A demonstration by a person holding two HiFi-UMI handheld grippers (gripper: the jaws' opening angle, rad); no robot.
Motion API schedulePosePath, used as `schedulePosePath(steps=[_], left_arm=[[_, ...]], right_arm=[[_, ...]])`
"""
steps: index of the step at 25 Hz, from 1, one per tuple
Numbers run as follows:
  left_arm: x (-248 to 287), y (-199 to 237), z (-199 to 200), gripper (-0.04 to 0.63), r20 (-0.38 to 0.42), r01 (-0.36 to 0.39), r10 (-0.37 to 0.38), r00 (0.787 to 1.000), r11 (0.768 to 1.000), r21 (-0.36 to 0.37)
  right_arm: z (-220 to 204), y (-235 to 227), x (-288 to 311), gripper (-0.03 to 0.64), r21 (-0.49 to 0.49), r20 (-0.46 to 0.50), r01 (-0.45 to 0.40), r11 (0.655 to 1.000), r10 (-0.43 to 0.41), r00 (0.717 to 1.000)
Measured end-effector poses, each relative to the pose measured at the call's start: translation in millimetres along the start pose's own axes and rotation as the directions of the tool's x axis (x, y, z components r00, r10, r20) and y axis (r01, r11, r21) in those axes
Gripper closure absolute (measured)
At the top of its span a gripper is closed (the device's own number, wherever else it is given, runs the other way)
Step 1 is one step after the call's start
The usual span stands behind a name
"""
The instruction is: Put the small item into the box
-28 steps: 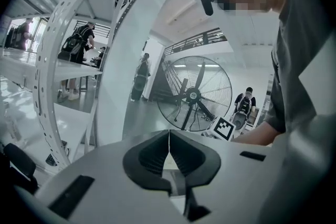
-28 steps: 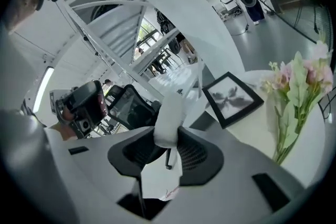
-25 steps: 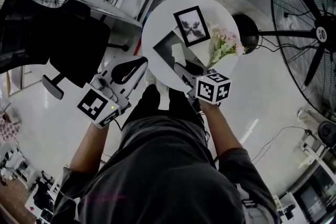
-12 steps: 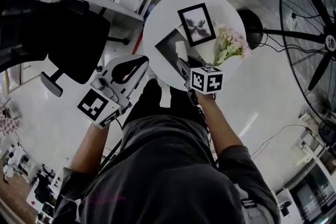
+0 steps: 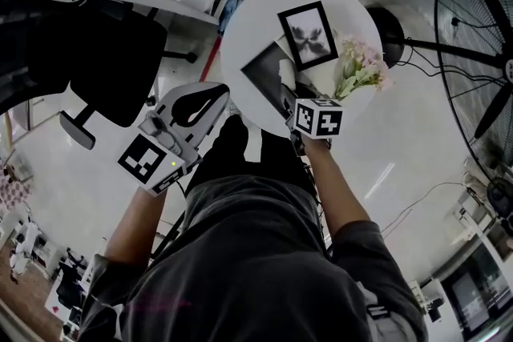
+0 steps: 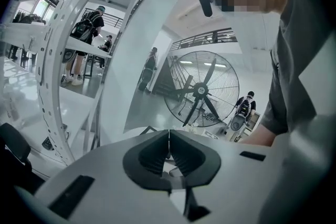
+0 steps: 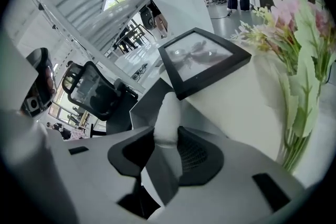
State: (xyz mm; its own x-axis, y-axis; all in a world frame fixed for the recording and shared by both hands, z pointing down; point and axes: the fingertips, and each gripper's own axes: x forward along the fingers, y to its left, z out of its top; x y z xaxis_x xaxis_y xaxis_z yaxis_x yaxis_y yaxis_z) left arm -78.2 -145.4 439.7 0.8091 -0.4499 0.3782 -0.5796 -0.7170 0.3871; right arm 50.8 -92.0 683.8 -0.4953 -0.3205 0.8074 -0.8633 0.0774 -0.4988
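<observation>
Two grippers were in the person's hands at a round white table (image 5: pixel 237 28). The right gripper (image 5: pixel 286 90) pointed down at the tabletop with its jaws clenched on the small white item (image 7: pixel 167 115). The item was an oblong, rounded piece, and it stuck out past the dark ribbed pads (image 7: pixel 198 153) that pressed it from both sides. Its free end hung over the near part of the grey box (image 5: pixel 261 70), which sat open on the table. Whether the end touched the box could not be told.

A black picture frame (image 5: pixel 307 34) sat just beyond the box. A bunch of pink and white flowers (image 5: pixel 362 70) on green stems lay to the right of the frame, near the table's edge.

The left gripper (image 5: pixel 216 97) was held off the table, just beside its left rim. Its jaws were closed on each other, with nothing between them. In the left gripper view a large floor fan (image 6: pixel 202 89) stood in the background. A black office chair (image 5: pixel 104 64) stood on the floor to the left of the table, well apart from both grippers.
</observation>
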Motion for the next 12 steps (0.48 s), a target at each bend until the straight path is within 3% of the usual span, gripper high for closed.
schedulePosePath(steps=[12], left_arm=[[2, 5, -9, 0.574, -0.008, 0.022, -0.022, 1.0, 1.0, -0.009]], right_arm=[[-3, -11, 15, 0.474, 0.017, -0.007, 0.067, 0.998, -0.067, 0.998]])
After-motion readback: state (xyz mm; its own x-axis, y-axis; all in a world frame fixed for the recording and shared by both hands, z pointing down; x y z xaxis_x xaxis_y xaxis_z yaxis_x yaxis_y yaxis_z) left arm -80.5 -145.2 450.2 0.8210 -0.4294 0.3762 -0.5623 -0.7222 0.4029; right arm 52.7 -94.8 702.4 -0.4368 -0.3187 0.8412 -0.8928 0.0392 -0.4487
